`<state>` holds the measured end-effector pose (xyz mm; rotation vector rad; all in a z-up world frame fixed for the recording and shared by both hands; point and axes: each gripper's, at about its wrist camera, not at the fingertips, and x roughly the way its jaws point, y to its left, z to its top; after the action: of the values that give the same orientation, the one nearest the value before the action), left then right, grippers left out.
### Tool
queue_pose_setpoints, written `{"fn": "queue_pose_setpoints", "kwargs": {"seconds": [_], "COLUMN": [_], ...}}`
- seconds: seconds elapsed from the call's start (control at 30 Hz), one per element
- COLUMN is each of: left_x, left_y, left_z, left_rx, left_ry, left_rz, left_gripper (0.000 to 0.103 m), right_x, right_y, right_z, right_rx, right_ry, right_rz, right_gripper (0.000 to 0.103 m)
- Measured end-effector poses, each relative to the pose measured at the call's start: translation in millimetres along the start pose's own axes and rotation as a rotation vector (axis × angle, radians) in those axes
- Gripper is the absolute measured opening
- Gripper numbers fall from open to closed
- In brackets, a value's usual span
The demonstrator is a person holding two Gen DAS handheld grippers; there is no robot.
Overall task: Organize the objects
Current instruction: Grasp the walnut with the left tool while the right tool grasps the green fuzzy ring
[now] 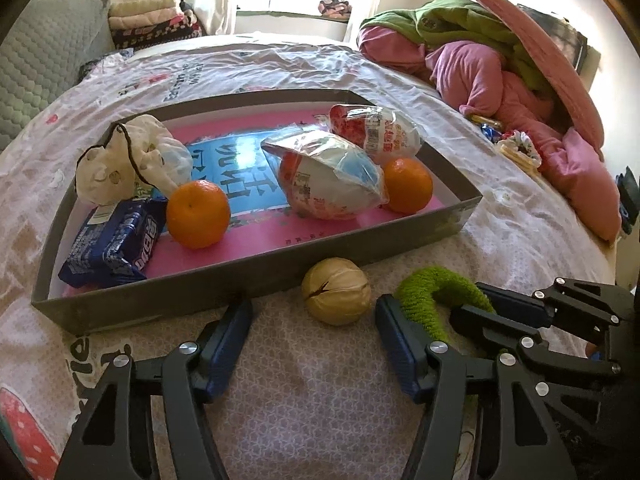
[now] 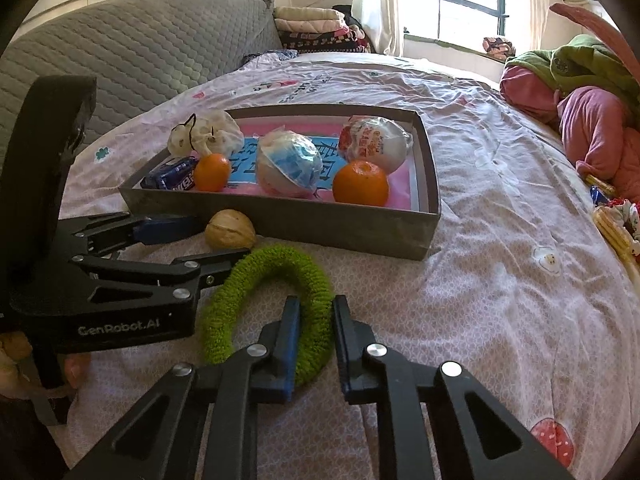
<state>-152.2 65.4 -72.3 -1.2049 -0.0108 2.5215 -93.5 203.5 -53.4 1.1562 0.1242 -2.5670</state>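
A grey box is seen lying on the bedspread, and most of the sorting appears already done: inside it are found two foil-wrapped egg packets, two oranges, a white drawstring pouch and a blue snack packet (the last tucked into the near left corner).

Two things are left outside, both just before the box's near wall: a green fuzzy ring and a walnut. A few small items at the bed's far right edge may also belong to the job, though they are too blurred to be named.

The ring is laid flat on the bedspread, stretched into an oval whose long axis runs from the right gripper away toward the box; its far curve points at the walnut.

The right gripper is clamped on the ring's near right strand, one pad inside the loop and one outside. The left gripper is held apart, nothing between its pads, with the walnut lying just ahead of the tips and seemingly untouched.

By this reading, the ring is to be lifted into the box next, and the walnut after it.
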Motion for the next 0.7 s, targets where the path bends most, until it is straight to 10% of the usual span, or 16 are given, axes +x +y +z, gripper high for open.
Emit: {"fn": "queue_pose_setpoints", "kwargs": {"seconds": [0.3, 0.7], "left_x": [2.3, -6.1], "left_y": [-8.9, -15.7], "left_z": [3.5, 4.7], "left_rx": [0.005, 0.034], "left_ry": [0.001, -0.025], "left_rz": [-0.003, -0.007], "left_gripper": [0.035, 0.035], "right_x": [-3.9, -8.2], "right_y": [1.2, -2.1], "right_z": [1.3, 1.0], "right_rx": [-0.011, -0.008], "right_ry": [-0.024, -0.044], "right_rz": [-0.01, -0.005], "right_gripper": [0.014, 0.014]}}
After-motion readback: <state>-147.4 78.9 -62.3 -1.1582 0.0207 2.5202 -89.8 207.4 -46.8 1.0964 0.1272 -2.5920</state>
